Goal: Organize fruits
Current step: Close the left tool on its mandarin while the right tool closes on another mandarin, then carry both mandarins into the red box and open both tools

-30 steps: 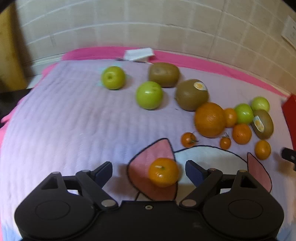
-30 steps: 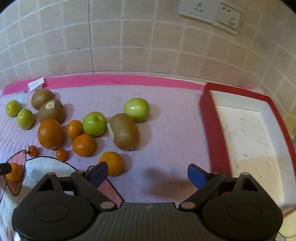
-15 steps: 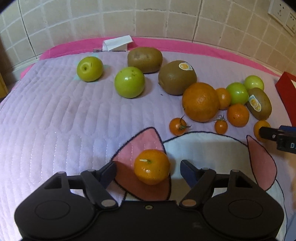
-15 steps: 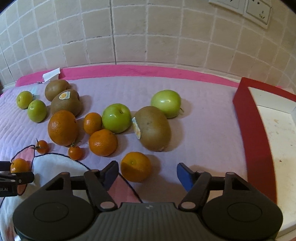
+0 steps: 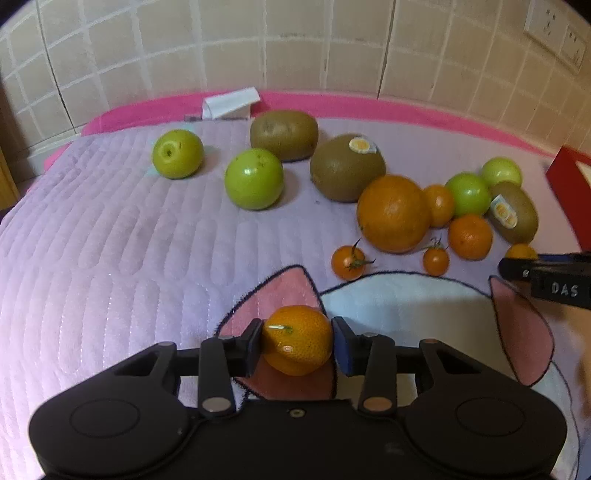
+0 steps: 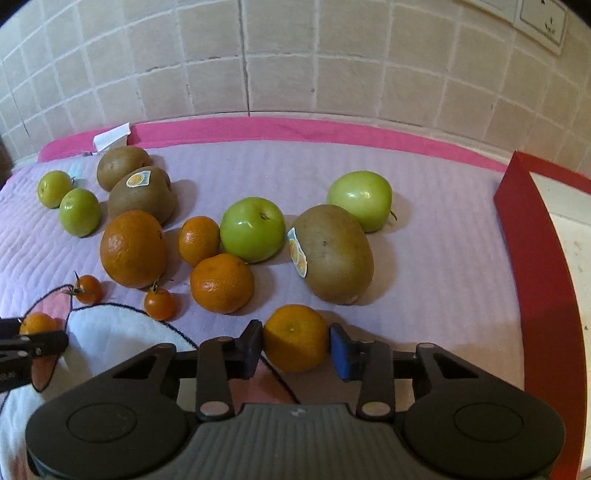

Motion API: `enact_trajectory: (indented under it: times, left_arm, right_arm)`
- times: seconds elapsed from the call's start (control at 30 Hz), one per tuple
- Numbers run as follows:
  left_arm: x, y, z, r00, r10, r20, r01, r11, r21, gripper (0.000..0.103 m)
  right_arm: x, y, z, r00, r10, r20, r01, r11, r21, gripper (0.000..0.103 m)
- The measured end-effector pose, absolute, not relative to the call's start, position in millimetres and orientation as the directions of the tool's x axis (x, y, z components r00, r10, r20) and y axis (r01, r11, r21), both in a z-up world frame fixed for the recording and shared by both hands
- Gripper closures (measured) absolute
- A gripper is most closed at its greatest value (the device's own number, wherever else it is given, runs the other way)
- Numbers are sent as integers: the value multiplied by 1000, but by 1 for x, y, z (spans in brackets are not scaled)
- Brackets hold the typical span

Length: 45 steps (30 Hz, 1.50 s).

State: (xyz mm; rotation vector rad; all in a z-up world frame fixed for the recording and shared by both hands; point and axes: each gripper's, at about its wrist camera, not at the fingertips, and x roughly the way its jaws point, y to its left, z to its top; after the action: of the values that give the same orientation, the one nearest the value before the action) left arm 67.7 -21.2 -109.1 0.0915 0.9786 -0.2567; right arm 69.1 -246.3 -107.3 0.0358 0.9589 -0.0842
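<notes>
Apparently both fingers [image 5: 255, 341] around tangerines [image 5: 297, 345]

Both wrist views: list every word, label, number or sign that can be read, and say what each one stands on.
"DAS": white letters on the black right gripper, at the right edge of the left wrist view.
Sticker on the rear kiwi: orange and white, too blurred to read.
Sticker on the right-hand kiwi: print too small to read.
Wall sockets: no readable markings.
White paper at the back: nothing readable.
</notes>
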Motion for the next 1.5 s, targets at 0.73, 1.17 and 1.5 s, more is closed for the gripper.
enact_trajectory:
  times: [0.73, 1.17, 1.5]
  left_arm:
    - [93, -235, 101, 501, -708, -498, 806, 591, -29, 56]
    - [132, -432, -53, 151, -594, -790, 842, 496, -212, 56]
    - [131, -455, -78, 215, -526, -823, 859, 503, -97, 33]
  right_arm:
    - [-34, -423, 75, 686, -402, -606, 479, 877, -40, 63]
    - [-26, -505, -62, 458, -285, -842, 584, 811, 43, 63]
    - [-16, -508, -88, 439, -252, -862, 575, 816, 54, 59]
